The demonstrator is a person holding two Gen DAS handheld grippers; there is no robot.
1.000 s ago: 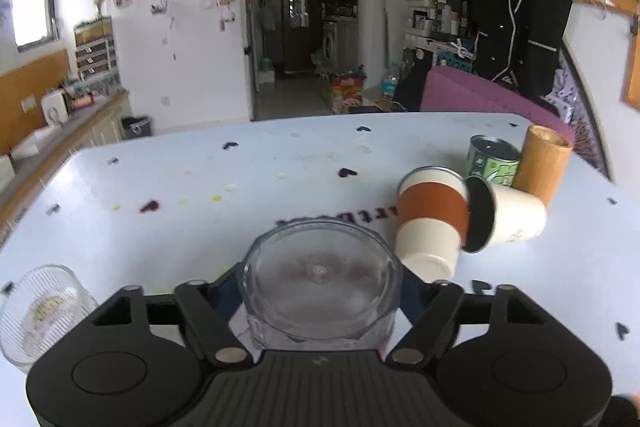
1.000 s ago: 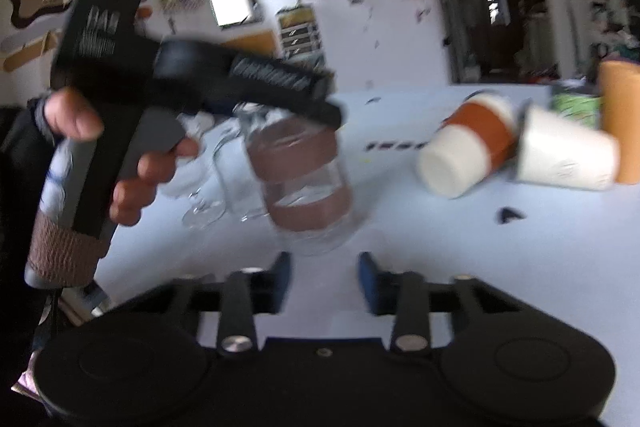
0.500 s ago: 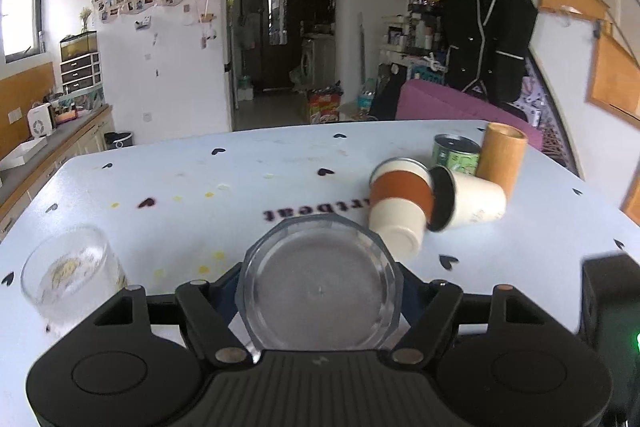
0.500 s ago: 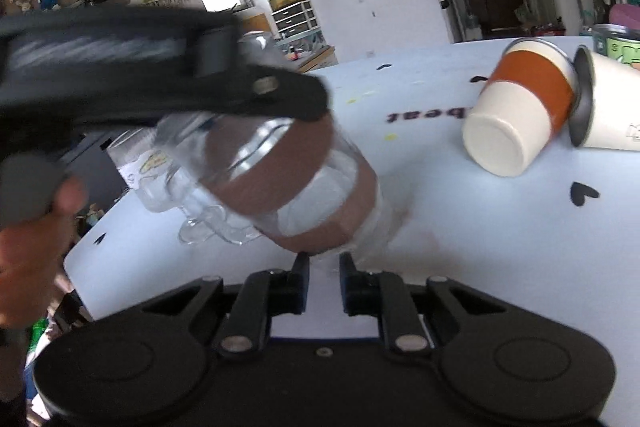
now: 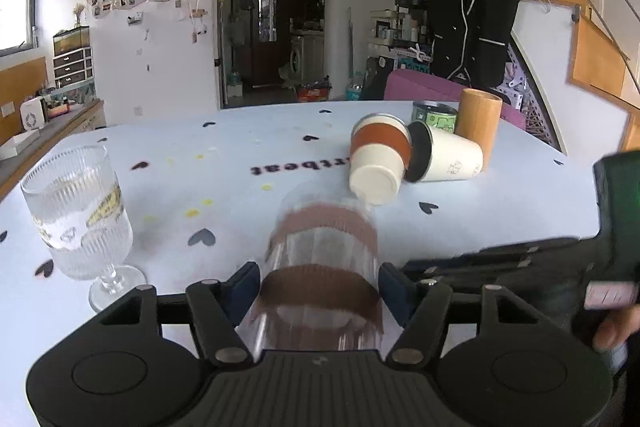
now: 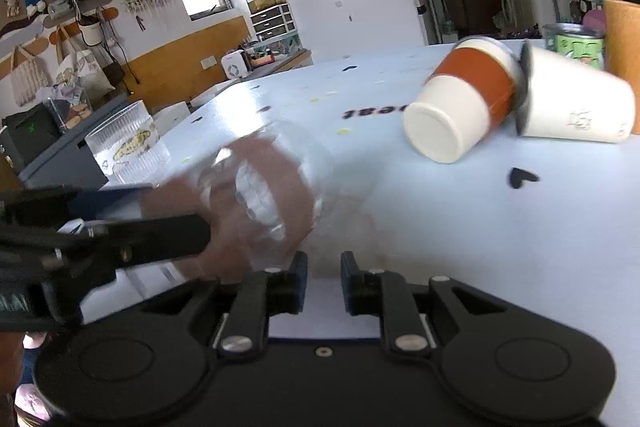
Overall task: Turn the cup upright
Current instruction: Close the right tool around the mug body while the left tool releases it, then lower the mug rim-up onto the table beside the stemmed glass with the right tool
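Clear glass cup [image 5: 322,267] with brown bands, tilted and blurred, sits pinched in the left gripper [image 5: 320,287] above the white table [image 5: 500,219]; right gripper [image 6: 323,281] nearly closed, empty.

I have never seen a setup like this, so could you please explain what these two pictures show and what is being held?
There is no robot: a person holds a two-finger gripper in each hand, each with a forward-looking camera. One picture is from the left gripper, shut on a clear glass cup with a brown band, which looks tilted. The other is from the right gripper, nearly closed and empty. On the white table stand a ribbed stemmed glass, a green tin and a wooden cylinder; two paper cups lie on their sides.
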